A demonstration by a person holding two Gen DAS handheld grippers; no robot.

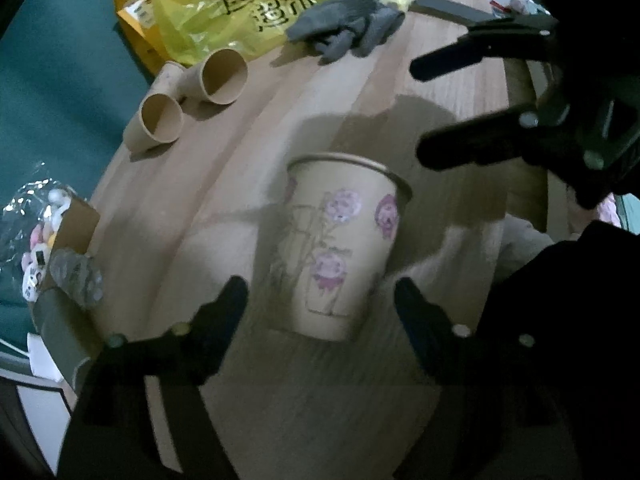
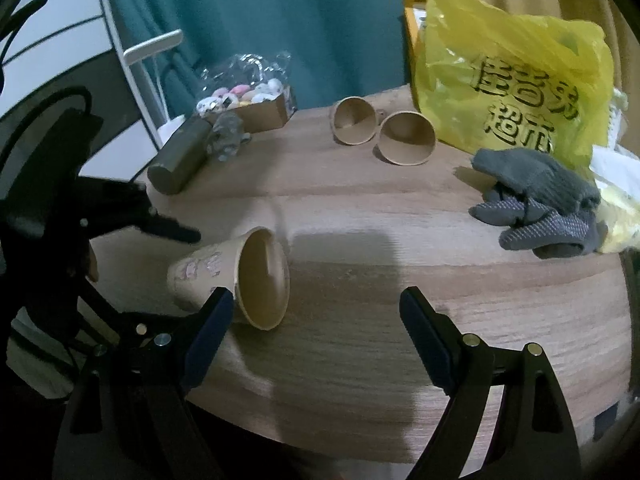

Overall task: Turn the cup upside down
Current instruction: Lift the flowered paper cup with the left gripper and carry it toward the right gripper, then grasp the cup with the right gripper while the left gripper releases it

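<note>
A tan paper cup with pink flower drawings lies on its side on the round wooden table, base toward my left gripper, mouth away. In the right wrist view the cup shows its open mouth. My left gripper is open, its fingers either side of the cup's base, not touching. My right gripper is open and empty, just right of the cup's mouth; it also shows in the left wrist view.
Two plain brown cups lie on their sides at the far edge. A yellow plastic bag and grey gloves sit to the right. A dark cylinder and a cardboard box of trinkets stand far left.
</note>
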